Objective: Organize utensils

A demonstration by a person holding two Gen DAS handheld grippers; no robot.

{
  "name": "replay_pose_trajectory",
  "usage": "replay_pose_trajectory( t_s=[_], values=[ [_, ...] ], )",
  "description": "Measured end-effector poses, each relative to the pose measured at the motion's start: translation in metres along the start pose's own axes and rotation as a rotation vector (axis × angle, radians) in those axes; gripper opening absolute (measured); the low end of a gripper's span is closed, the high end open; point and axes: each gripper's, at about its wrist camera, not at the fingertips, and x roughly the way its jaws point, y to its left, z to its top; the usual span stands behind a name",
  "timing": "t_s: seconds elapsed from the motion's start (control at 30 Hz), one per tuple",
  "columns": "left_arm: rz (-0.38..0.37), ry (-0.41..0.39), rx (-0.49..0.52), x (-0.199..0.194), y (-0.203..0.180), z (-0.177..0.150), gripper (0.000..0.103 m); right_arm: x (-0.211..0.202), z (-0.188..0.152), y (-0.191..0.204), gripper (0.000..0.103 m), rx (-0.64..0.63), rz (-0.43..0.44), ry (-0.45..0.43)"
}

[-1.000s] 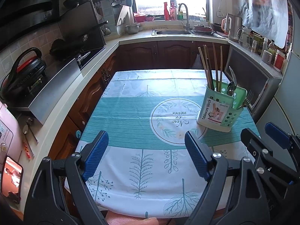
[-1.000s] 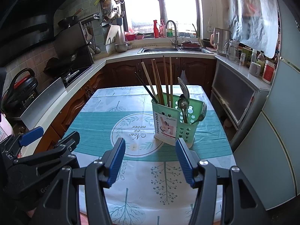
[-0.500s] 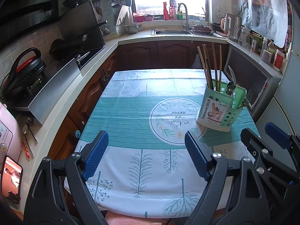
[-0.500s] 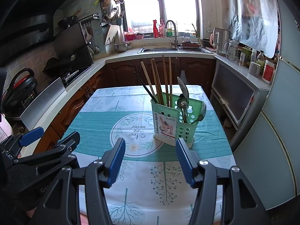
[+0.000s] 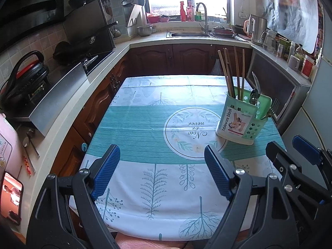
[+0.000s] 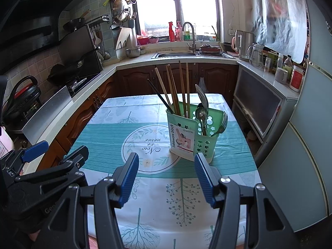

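Observation:
A green utensil holder (image 5: 241, 122) (image 6: 189, 139) stands upright on the table's right side. Several chopsticks (image 6: 176, 92) (image 5: 232, 70) stand in its white-fronted compartment, spoons (image 6: 201, 112) and a fork (image 6: 222, 124) in the green part. My left gripper (image 5: 160, 171) is open and empty over the table's near edge, left of the holder. My right gripper (image 6: 166, 176) is open and empty just in front of the holder. Each gripper shows at the edge of the other's view.
The table carries a teal and white cloth (image 5: 145, 128) with leaf prints. Kitchen counters surround it: a stove (image 5: 83, 58) at left, a sink (image 5: 191, 34) at the back, a cabinet (image 6: 259, 108) and fridge (image 6: 307, 145) close at right.
Both views have drifted very slightly; the grippers stay open and the holder has not moved.

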Motion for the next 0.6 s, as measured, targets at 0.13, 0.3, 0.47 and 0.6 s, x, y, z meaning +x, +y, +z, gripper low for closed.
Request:
replay_pose_trajectory(
  t_s=[0.13,0.3,0.47,0.6],
  values=[
    [-0.008,0.001,-0.002,0.0013,0.0020,-0.0010,0.082,-0.0001,0.0000,-0.0001,0.056,0.001,0.000,0.001],
    [-0.010,0.002,-0.004,0.0011,0.0033,-0.0015,0.082,0.0001,0.0001,-0.0002,0.056,0.000,0.000,-0.001],
    [-0.012,0.004,-0.002,0.0018,0.0041,-0.0016,0.082,0.0000,0.0000,-0.0004,0.056,0.000,0.000,0.000],
    [-0.017,0.009,-0.001,0.0035,0.0033,-0.0031,0.082,0.0001,0.0000,-0.0004,0.056,0.001,0.002,0.001]
  ],
)
